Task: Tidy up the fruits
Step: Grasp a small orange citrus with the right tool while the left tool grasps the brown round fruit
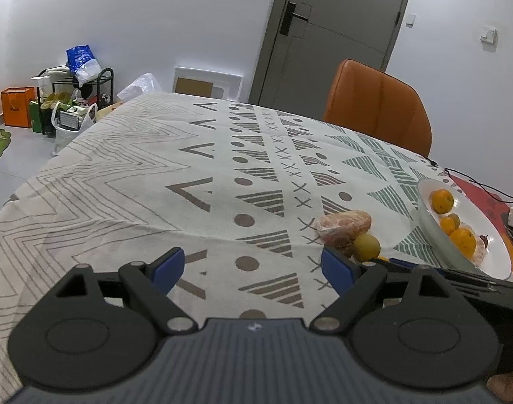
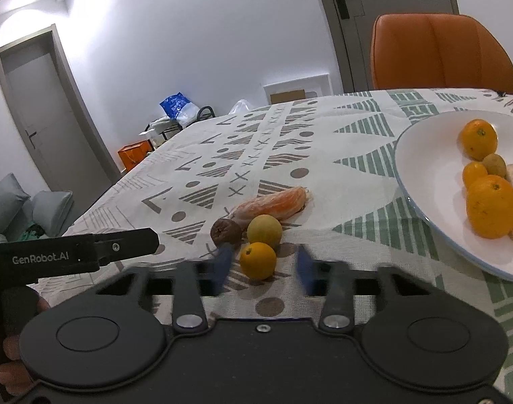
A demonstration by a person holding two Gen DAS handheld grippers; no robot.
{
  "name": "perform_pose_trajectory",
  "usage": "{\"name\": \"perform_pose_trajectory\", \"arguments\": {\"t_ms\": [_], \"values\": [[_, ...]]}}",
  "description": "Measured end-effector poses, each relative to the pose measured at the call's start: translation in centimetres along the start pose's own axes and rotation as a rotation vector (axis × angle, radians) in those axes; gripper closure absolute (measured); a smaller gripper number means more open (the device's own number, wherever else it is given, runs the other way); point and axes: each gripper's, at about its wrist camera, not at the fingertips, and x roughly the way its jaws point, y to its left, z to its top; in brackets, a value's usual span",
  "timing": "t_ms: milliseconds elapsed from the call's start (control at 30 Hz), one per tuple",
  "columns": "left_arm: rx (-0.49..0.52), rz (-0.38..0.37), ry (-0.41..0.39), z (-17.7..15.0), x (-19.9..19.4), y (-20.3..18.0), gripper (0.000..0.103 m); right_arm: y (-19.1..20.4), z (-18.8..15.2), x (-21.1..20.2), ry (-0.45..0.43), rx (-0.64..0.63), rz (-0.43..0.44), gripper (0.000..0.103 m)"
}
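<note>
In the right wrist view my right gripper is open, its blue fingers either side of a small orange on the tablecloth, not touching it. Just beyond lie a yellow-green fruit, a dark brown fruit and a peeled orange piece. A white plate at right holds several oranges and a small green fruit. My left gripper is open and empty over the cloth; the yellow-green fruit, peeled piece and plate lie to its right.
An orange chair stands at the table's far side. A black cable runs past the plate on a red mat. The left gripper's body reaches into the right wrist view at left. Bags and a rack stand on the floor.
</note>
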Motion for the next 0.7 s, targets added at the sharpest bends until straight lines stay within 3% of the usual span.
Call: {"name": "perform_pose_trajectory", "arguments": {"t_ms": [433, 700], "values": [[0.043, -0.053, -0.008, 0.1, 1.5, -2.6, 0.020, -1.4, 0.4, -1.6, -0.021, 0.013, -0.007, 0.081], [0.086, -0.076, 0.011, 0.0, 2.7, -4.2, 0.043, -2.6, 0.6, -2.6, -0.034, 0.029, -0.026, 0.081]]}}
